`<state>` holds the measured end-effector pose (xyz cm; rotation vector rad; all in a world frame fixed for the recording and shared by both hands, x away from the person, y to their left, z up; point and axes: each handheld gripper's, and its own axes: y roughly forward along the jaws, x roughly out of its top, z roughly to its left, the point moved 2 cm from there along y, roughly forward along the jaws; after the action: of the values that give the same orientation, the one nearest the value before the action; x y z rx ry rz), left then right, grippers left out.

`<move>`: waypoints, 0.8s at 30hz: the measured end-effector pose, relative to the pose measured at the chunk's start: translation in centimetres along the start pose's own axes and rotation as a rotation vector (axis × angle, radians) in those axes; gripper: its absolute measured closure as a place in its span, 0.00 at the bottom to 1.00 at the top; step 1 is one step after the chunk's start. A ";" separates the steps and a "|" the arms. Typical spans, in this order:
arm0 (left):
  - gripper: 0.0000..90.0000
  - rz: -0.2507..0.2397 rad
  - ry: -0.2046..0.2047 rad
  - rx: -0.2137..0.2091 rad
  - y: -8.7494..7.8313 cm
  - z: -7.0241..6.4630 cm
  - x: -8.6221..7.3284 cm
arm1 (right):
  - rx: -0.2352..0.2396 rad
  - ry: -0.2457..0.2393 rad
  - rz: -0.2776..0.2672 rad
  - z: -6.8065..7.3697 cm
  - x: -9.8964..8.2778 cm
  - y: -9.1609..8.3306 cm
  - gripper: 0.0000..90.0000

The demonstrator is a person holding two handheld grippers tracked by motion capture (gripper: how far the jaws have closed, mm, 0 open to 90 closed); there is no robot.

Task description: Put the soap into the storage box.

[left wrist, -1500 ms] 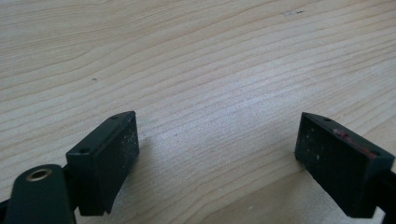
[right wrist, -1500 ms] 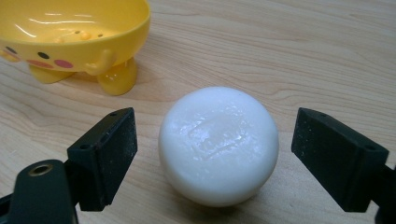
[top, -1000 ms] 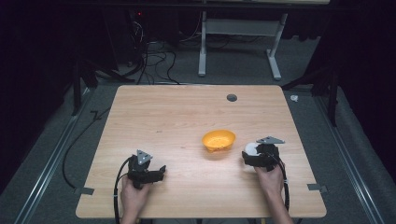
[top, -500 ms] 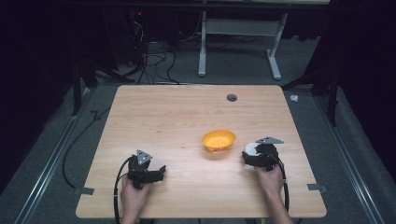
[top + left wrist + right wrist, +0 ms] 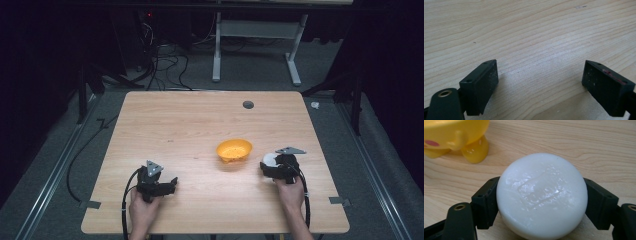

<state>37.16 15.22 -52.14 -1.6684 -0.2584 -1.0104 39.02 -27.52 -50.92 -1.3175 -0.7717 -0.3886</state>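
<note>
While the right gripper (image 5: 541, 202) has its jaws pressed against both sides of a round white soap bar (image 5: 542, 196), the yellow bowl (image 5: 234, 150) sits just beside it on the wooden table (image 5: 200, 120), so that's my landmark. From the high view the soap (image 5: 269, 159) is right of the bowl, near it but not touching as far as I can see. Up close, the bowl's little yellow foot (image 5: 475, 150) stands on the wood just past the soap. The left gripper (image 5: 159, 186) is well apart from the bowl, toward the person's side, jaws spread wide over bare wood with nothing between them.
</note>
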 end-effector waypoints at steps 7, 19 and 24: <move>0.15 0.000 0.000 0.000 0.0 0.0 0.0 | 0.017 0.007 -0.020 -0.1 0.2 -0.8 0.27; 0.15 0.000 0.000 0.000 0.0 0.0 0.0 | 0.049 -0.005 -0.068 0.2 0.9 -2.9 0.27; 0.15 0.000 0.000 0.000 0.0 0.0 0.0 | 0.060 -0.012 -0.081 0.5 1.4 -3.5 0.27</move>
<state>37.17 15.22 -52.14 -1.6683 -0.2585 -1.0105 37.57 -27.63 -47.40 -1.2358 -0.8421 -0.4191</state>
